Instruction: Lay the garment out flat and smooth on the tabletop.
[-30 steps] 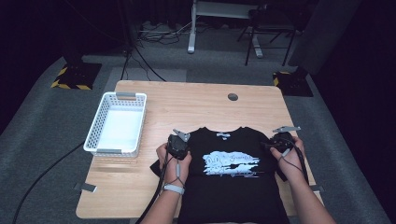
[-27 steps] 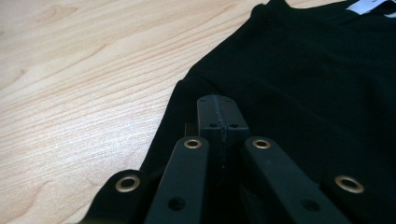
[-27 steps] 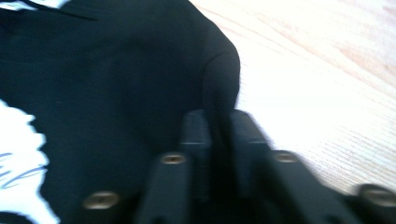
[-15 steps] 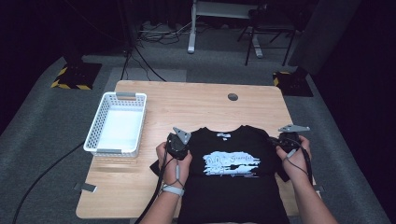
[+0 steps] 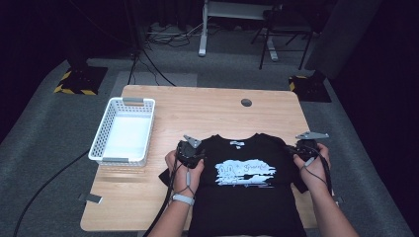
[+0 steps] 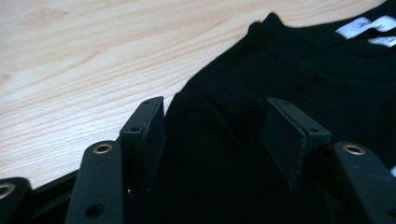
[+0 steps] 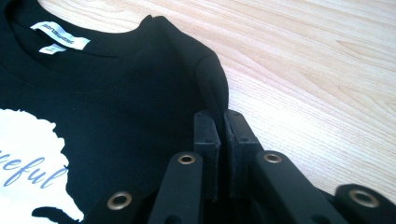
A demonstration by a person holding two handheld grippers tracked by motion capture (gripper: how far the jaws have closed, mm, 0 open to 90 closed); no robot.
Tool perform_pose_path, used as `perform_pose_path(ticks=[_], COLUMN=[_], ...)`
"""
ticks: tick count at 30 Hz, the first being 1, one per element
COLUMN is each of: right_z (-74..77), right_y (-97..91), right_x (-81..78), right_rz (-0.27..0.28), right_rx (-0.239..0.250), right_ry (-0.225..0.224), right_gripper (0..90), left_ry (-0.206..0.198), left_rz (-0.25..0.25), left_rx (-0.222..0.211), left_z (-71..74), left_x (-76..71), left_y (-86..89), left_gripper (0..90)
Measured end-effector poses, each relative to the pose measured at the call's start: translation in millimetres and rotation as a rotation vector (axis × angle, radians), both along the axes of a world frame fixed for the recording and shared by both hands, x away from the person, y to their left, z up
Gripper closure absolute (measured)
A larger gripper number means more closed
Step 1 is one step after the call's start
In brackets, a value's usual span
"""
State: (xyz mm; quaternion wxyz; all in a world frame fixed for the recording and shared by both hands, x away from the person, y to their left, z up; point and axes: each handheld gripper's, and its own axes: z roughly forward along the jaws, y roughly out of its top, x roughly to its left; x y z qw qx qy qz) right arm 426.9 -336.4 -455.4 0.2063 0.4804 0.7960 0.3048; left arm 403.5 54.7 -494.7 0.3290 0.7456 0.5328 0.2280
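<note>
Right gripper [image 7: 218, 126] is pinching t-shirt [image 5: 247, 182] shoulder at 3 o'clock; left gripper [image 6: 215, 135], jaws just opening, is straddling the other shoulder, probably releasing; regrip next.

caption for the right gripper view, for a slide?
Right gripper fingers shut on a raised shoulder fold of the black T-shirt on the wooden table.

Black T-shirt [image 7: 116, 93] with pale chest print showing cursive letters "eful" [image 7: 28, 175]; small print on its white neck label [image 7: 60, 35] is unreadable.
</note>
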Motion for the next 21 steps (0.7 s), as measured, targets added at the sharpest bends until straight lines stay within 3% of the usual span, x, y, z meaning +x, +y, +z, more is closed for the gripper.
perform_pose_path(ticks=[2, 6, 13, 17, 19, 21], right_z=[1.0, 0.9, 7.0, 14.6, 23.0, 35.0], right_y=[-1.3, -2.7, -4.2, -3.5, -1.4, -0.7], right_x=[-1.0, -3.6, -7.0, 2.4, 13.0, 26.8], right_rz=[-0.001, 0.002, 0.013, 0.014, 0.005, -0.029], right_rx=[0.001, 0.0, 0.0, 0.004, 0.0, 0.003], right_ry=[0.0, 0.001, -0.012, -0.013, -0.034, -0.111], right_gripper=[85.2, 85.1, 85.3, 85.7, 86.3, 86.5], left_ry=[0.014, -0.014, -0.088, -0.115, -0.157, -0.233], left_rz=[-0.007, -0.029, -0.026, -0.012, 0.008, 0.032], left_rx=[0.009, 0.03, 0.032, 0.03, 0.028, 0.0], left_z=[-3.5, -2.3, 15.4, 29.2, 39.3, 50.2], left_x=[2.4, -1.8, -6.3, 4.9, 16.5, 30.7], left_y=[-1.8, -5.1, -5.4, -1.3, 1.8, 6.9], left_gripper=[50.3, 86.7, 88.1, 88.3, 88.3, 87.8])
